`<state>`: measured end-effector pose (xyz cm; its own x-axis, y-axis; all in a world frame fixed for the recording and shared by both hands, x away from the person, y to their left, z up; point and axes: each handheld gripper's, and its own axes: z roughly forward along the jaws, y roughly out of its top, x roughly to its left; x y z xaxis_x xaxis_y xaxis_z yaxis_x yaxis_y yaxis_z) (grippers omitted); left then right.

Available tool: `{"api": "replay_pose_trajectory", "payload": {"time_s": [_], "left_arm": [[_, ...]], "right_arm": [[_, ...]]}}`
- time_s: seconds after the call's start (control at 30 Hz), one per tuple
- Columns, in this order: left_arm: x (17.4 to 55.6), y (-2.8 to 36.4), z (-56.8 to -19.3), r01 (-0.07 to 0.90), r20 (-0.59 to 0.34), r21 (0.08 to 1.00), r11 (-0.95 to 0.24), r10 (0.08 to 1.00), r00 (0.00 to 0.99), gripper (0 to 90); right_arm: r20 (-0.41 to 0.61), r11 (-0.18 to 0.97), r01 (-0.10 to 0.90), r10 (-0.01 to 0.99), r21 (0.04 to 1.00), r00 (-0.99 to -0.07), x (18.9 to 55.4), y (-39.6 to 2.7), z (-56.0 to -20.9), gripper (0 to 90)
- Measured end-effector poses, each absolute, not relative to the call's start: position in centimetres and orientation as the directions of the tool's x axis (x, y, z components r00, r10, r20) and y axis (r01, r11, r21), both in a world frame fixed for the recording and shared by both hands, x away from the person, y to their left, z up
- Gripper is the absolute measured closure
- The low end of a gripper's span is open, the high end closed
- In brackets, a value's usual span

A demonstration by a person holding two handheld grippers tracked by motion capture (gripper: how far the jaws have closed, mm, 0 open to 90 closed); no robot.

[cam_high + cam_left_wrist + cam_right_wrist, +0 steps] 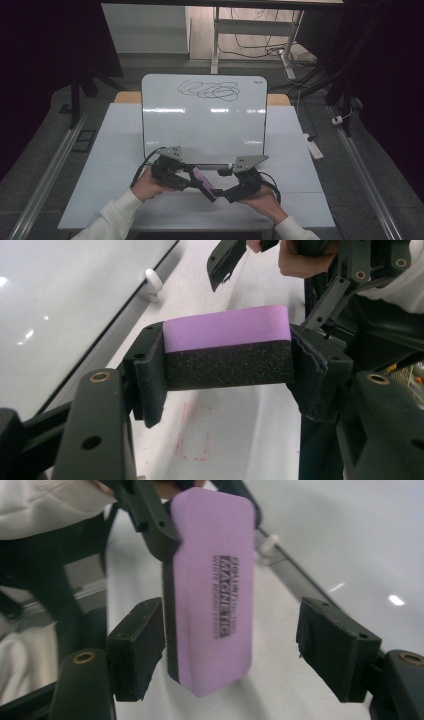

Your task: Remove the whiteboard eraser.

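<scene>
Purple eraser (227, 347) is sitting clamped in the left gripper (227, 367); the right gripper (232, 650) is gaping loosely around it.

The eraser (227, 352) has a smooth purple plastic top and a rough black spongy bottom that looks like foam. The whiteboard (204, 120) is white, shiny and smooth, with bright lights gleaming on it at about 12 o'clock from the hands, and the table (117, 150) under it looks flat, pale and dull. The left gripper (227, 367) and right gripper (245, 645) are dull black hard plastic with soft, fuzzy-looking pads (152, 380), and the person's sleeve (115, 215) is soft white cloth.
</scene>
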<state>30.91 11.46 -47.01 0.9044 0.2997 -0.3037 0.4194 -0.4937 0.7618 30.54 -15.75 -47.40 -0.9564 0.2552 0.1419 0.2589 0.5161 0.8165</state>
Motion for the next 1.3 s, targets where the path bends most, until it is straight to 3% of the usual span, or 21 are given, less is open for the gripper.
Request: {"api": "replay_pose_trajectory", "payload": {"time_s": [0.47,0.6,0.8,1.07,1.3], "left_arm": [[29.8,10.6,-46.6,0.297,-0.253,0.799,-0.523,0.156,0.955,38.9],[29.6,10.5,-46.5,0.281,-0.245,0.805,-0.522,0.139,0.959,38.9],[29.7,10.7,-46.5,0.306,-0.274,0.809,-0.502,0.138,0.952,38.7],[30.2,11.2,-46.6,0.386,-0.295,0.788,-0.479,0.257,0.92,23.8],[29.8,13.2,-46.9,0.457,-0.271,0.774,-0.438,0.423,0.864,20.4]], "right_arm": [[0.308,0.552,0.308,0.096,0.775,-0.947,30.5,-14.6,-48.5,27.0],[0.333,0.556,0.317,0.075,0.769,-0.94,30.5,-14.4,-48.8,34.9],[0.361,0.542,0.333,0.057,0.772,-0.931,30.7,-14.6,-48.7,38.2],[0.286,0.528,0.319,0.145,0.787,-0.947,30.7,-14.9,-48.3,39.2],[0.164,0.509,0.276,0.255,0.815,-0.953,30.6,-15.3,-47.7,39.2]]}}
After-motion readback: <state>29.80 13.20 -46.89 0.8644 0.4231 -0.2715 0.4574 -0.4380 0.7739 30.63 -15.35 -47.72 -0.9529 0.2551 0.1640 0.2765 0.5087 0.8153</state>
